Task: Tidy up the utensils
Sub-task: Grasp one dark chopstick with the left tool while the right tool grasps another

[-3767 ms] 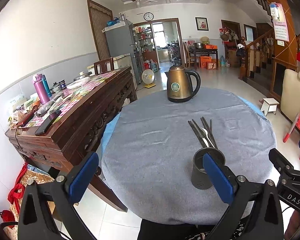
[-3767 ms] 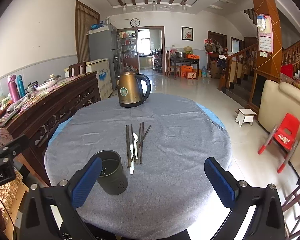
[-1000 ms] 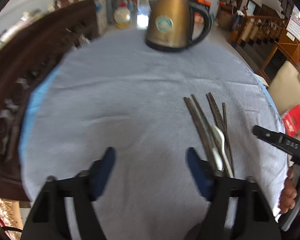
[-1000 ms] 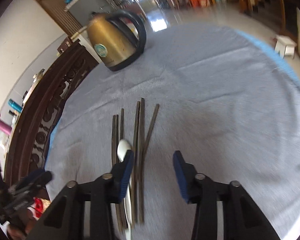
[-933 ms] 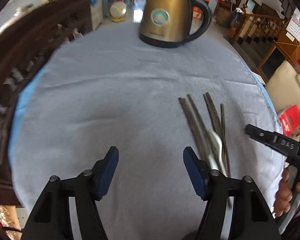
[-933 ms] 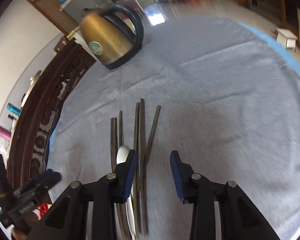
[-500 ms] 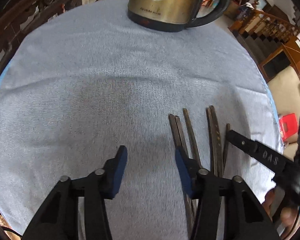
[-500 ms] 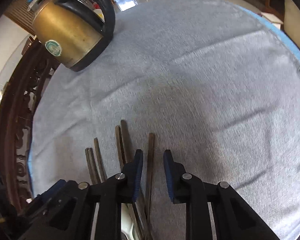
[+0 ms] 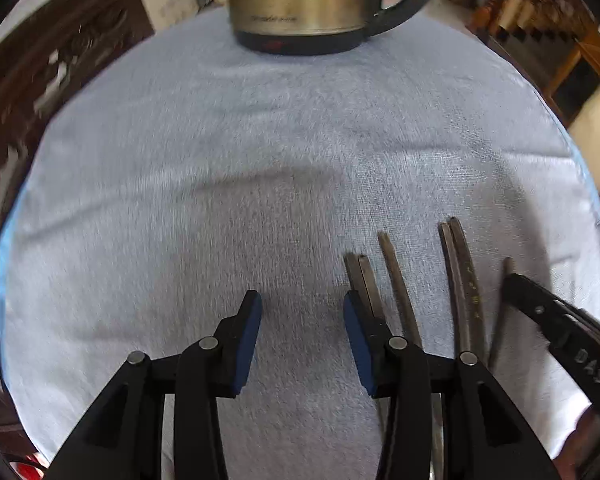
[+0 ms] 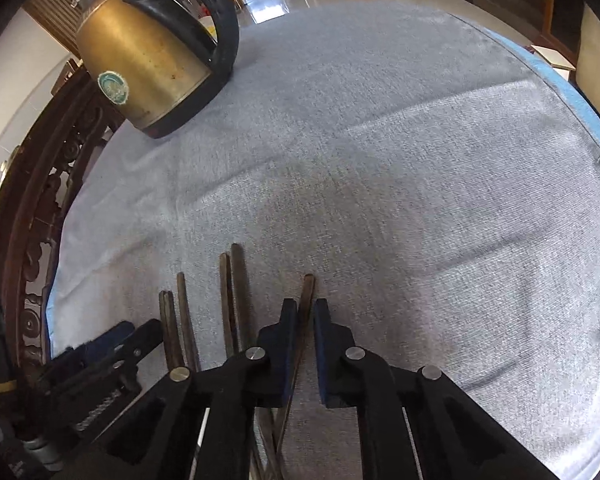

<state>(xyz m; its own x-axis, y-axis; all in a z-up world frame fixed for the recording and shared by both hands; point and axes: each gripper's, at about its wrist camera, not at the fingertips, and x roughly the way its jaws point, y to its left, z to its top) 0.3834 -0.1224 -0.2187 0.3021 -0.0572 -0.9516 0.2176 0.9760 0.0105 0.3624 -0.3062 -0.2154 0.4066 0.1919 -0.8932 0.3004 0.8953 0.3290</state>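
– Dark wooden chopsticks [image 10: 236,292] are lying side by side on the grey cloth [image 10: 380,160] that is covering the round counter [image 10: 580,92]. They are sitting at the near side, and their ends are pointing away towards the kettle [image 10: 148,60].

– Which one is being taken?

– The outermost chopstick [image 10: 307,288], the one lying a little apart on the right of the group. The right gripper [image 10: 305,305] is pointing steeply down on it. Its fingers [image 10: 284,340] have just been closing and are now almost together, pinching this chopstick between the blue pads.

– And the other tool, what is it doing?

– The left gripper [image 9: 301,298] is hanging over the cloth just beside the left end of the group. Its fingers [image 9: 246,332] have also just been closing a little, but they are standing well apart with only bare cloth between them. In the left wrist view, one finger is covering the near part of the leftmost pair; I cannot tell if it is touching them.

– What is standing around?

– The brass-coloured kettle with a black handle is standing at the far side of the counter, well apart from the chopsticks. Beyond the left edge of the counter, a dark carved sideboard [image 10: 40,200] is showing.
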